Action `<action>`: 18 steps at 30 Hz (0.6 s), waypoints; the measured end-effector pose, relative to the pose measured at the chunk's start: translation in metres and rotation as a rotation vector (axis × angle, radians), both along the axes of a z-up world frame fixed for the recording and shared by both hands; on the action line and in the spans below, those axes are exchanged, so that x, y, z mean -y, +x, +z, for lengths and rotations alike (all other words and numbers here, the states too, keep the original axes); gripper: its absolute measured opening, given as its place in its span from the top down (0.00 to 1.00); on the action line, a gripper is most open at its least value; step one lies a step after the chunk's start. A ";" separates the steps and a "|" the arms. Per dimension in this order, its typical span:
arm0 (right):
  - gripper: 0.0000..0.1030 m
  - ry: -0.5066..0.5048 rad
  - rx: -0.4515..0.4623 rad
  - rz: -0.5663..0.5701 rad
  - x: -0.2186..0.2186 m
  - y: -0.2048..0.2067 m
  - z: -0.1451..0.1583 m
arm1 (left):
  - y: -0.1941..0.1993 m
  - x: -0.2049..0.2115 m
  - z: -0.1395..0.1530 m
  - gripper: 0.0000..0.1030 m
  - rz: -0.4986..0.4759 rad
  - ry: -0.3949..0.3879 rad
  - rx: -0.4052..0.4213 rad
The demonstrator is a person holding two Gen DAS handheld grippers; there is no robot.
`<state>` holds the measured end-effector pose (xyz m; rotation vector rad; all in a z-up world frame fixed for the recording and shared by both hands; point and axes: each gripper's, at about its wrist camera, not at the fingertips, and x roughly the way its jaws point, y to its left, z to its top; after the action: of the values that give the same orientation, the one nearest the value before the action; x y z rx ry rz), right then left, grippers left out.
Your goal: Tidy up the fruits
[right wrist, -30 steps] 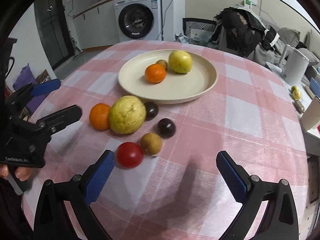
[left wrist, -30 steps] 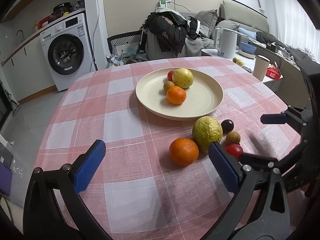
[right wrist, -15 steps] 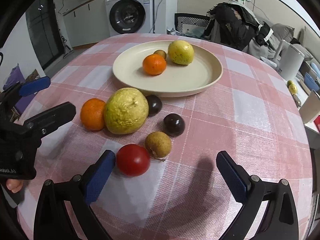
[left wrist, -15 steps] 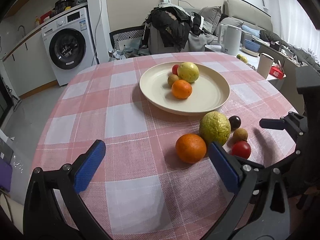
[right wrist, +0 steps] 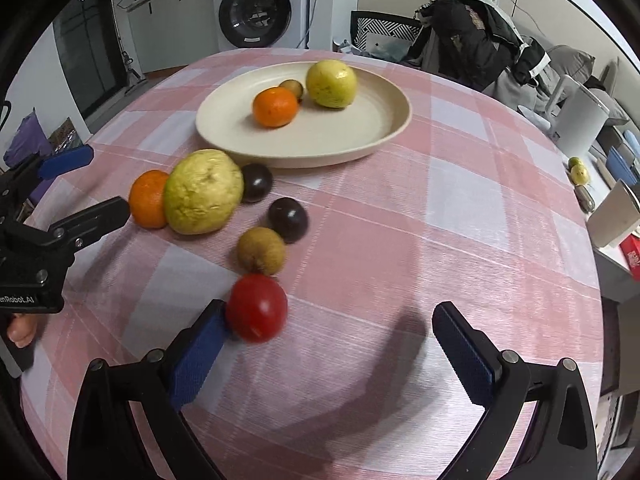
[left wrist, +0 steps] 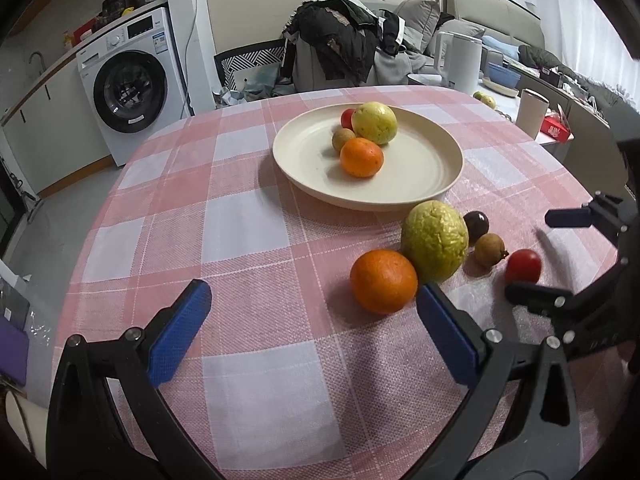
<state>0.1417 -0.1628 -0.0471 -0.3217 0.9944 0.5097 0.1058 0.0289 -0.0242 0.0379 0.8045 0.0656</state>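
Note:
A cream plate on the pink checked table holds an orange, a yellow-green fruit, a small brown fruit and a red one. Loose on the cloth lie an orange, a large yellow-green fruit, two dark plums, a brown kiwi and a red tomato. My left gripper is open, its right finger beside the loose orange. My right gripper is open, its left pad touching the tomato.
A white kettle, a cup and a red box stand on a side surface beyond the table's right edge. A washing machine and a chair piled with clothes stand behind the table.
Both grippers have moved forward toward the loose fruit. The tomato now sits against my right gripper's left pad. The left gripper's right finger has come closer to the loose orange.

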 end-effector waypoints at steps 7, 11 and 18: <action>0.02 -0.033 -0.008 0.064 0.002 -0.006 -0.001 | 0.003 0.005 -0.004 0.01 -0.017 0.015 -0.014; 0.08 -0.021 -0.024 0.099 0.008 -0.008 0.000 | 0.003 0.006 -0.006 0.01 -0.020 0.013 -0.022; 0.25 0.045 -0.028 0.102 0.013 -0.005 0.000 | 0.005 0.006 -0.011 0.01 -0.018 0.019 -0.039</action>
<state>0.1371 -0.1754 -0.0472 -0.3270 0.9956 0.6298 0.1108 0.0225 -0.0352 0.0643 0.8421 0.0556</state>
